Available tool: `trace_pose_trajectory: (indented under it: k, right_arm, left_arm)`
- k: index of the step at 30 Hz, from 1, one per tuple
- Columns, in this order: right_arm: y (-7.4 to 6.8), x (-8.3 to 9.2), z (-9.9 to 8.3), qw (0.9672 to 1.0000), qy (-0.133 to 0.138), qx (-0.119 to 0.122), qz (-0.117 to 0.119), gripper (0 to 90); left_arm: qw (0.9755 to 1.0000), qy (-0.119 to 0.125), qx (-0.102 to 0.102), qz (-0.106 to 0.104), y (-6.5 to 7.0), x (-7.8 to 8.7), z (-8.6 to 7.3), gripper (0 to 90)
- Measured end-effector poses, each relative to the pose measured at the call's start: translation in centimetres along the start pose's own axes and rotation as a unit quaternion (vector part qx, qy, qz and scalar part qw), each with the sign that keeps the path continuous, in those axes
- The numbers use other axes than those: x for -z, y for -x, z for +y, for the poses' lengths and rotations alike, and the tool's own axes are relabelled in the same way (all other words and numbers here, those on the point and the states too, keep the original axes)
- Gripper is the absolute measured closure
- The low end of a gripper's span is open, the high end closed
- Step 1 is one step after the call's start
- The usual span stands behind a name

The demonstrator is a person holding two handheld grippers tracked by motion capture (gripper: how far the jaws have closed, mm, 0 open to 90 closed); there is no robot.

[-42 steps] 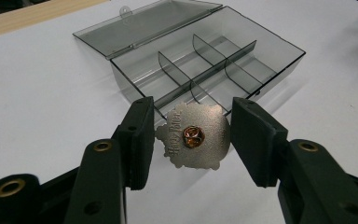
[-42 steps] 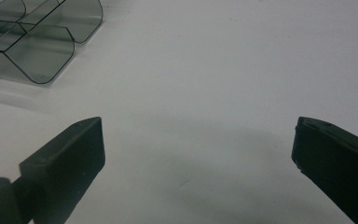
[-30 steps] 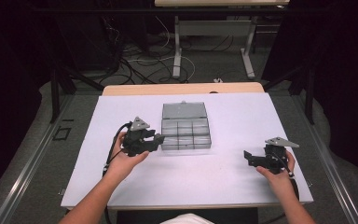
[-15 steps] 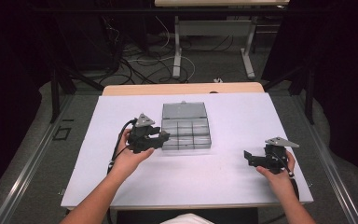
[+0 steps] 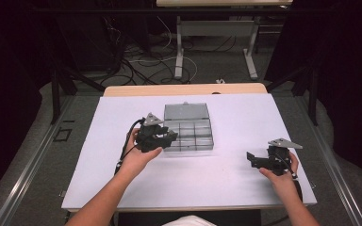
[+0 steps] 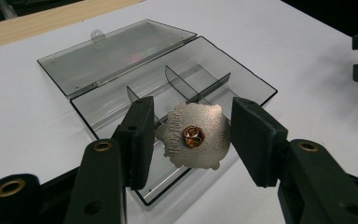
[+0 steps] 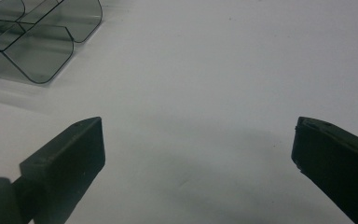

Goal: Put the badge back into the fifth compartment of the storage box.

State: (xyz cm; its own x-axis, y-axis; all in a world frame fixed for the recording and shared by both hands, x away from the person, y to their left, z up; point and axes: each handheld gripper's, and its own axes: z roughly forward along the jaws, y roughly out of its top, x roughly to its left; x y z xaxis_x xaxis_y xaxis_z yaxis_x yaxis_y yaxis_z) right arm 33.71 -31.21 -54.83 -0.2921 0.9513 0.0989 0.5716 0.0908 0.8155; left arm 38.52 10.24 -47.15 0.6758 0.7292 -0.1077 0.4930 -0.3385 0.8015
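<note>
Left gripper (image 6: 191,135) clamps badge (image 6: 193,135) (back up), box (image 6: 242,84) beneath

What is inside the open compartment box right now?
The compartment box shows bare dividers. The pin badge in the left gripper covers its near compartments.

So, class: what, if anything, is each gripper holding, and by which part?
Left gripper: a silver pin badge, held by its side edges. Right gripper: nothing.

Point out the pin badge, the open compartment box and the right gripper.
pin badge (image 6: 193,135): left gripper view, its silver back by the clasp.
compartment box (image 5: 187,112): high view, its opened lid.
right gripper (image 5: 250,158): high view, between its jaw tips.
</note>
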Motion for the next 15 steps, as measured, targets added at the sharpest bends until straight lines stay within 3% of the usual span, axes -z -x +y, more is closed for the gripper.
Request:
trace_pose_trajectory:
  k: [15]
  right_arm:
    - [0.0,0.0,0.0,1.0,0.0,0.001,0.0,2.4]
  left_arm:
    - [1.0,-0.004,0.006,-0.005,0.5,-1.7,0.4,50.9]
